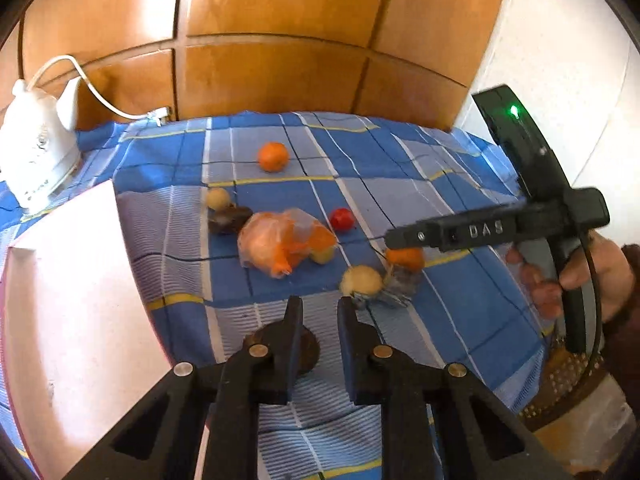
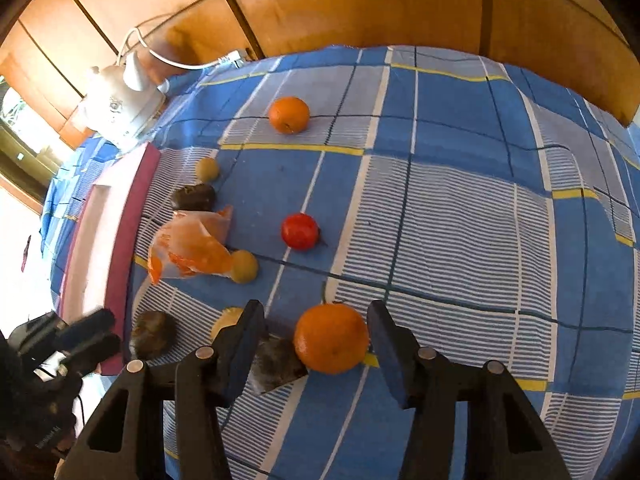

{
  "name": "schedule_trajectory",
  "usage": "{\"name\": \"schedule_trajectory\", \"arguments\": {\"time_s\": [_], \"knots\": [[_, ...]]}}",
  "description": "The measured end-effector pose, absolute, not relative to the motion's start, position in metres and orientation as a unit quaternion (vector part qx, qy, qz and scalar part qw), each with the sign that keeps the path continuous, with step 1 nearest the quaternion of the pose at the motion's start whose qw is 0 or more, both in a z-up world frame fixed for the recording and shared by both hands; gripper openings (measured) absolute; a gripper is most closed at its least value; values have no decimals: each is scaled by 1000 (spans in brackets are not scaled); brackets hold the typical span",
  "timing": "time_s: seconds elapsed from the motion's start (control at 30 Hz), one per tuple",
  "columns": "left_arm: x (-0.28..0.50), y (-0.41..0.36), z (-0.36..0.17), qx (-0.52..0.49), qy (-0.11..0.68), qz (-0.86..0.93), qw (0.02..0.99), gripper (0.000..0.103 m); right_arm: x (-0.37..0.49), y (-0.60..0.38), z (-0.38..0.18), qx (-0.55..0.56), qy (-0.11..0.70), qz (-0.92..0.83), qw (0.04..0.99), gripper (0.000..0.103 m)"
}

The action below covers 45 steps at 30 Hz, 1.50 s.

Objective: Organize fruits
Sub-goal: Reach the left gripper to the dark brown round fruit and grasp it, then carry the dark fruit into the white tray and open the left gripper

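Orange (image 2: 331, 338) between right tool (image 2: 316, 334) pads, untouched; left tool (image 1: 320, 312) clenched, empty, hiding brown fruit (image 1: 310, 350).

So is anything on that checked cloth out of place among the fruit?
Yes. A white clothes iron stands at the far left corner of the cloth, its cord trailing behind: no fruit at all. Some oranges sit in a crumpled plastic bag while the others lie loose, like the orange farther back.

Left gripper (image 1: 320, 312) hangs empty above a brown fruit (image 1: 308, 354).
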State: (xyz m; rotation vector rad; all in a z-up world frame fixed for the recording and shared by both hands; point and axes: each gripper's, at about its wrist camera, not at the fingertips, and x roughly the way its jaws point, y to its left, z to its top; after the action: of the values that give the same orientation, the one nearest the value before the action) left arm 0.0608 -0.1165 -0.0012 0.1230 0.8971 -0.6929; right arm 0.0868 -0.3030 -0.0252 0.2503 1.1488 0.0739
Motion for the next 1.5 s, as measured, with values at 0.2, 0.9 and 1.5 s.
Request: {"name": "schedule_trajectory", "arguments": {"time_s": [0.2, 0.9, 1.5], "knots": [[54, -117, -4, 178, 409, -347, 825, 52, 86, -300, -18, 115, 534, 46, 836, 55], [77, -131, -40, 202, 475, -343, 785, 50, 80, -286, 5, 137, 511, 136, 837, 42], [125, 26, 1, -41, 449, -119, 885, 51, 75, -254, -19, 26, 544, 135, 828, 41]]}}
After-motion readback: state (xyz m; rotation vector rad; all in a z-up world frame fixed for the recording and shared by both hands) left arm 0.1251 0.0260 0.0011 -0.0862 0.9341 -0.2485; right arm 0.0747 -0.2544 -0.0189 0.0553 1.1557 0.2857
